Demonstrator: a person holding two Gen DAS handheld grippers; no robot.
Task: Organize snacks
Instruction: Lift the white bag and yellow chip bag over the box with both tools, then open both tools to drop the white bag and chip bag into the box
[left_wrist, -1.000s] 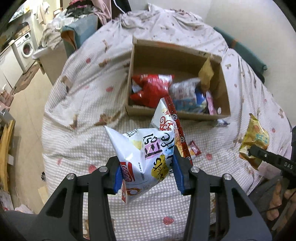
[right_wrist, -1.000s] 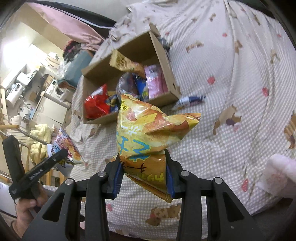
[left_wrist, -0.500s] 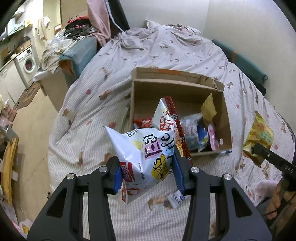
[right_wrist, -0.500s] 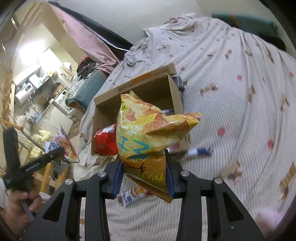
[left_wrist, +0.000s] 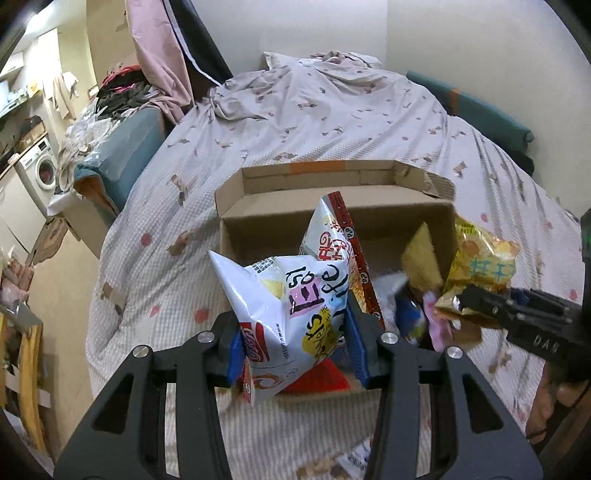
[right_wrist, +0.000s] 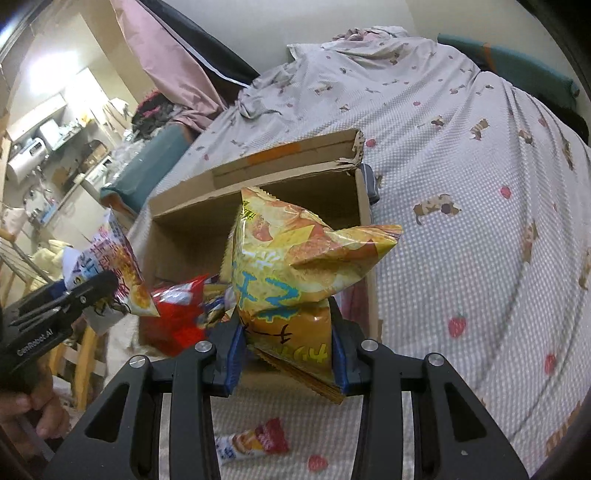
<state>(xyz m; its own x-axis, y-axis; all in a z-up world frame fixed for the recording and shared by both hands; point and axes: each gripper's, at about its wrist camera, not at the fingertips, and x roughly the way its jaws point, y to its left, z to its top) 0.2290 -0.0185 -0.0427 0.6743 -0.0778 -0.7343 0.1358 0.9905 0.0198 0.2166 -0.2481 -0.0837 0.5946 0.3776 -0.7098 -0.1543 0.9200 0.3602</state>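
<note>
My left gripper (left_wrist: 293, 349) is shut on a white snack bag (left_wrist: 284, 302) and holds it above the near edge of an open cardboard box (left_wrist: 332, 206) on the bed. My right gripper (right_wrist: 286, 354) is shut on a yellow snack bag (right_wrist: 291, 269) and holds it over the same box (right_wrist: 258, 177), near its right side. Each gripper shows in the other's view: the right one (left_wrist: 458, 304) with its yellow bag (left_wrist: 480, 266), the left one (right_wrist: 110, 282) with its white bag (right_wrist: 107, 266). A red bag (right_wrist: 177, 314) and other snacks lie inside the box.
A small snack packet (right_wrist: 251, 441) lies on the checked bedspread (right_wrist: 461, 221) in front of the box. A crumpled blanket (left_wrist: 325, 81) lies at the bed's head. A washing machine (left_wrist: 40, 170) and clutter stand to the left of the bed.
Both grippers have moved forward towards the box with their bags; the box now sits closer and lower in both views, and the two grippers are nearer each other.
</note>
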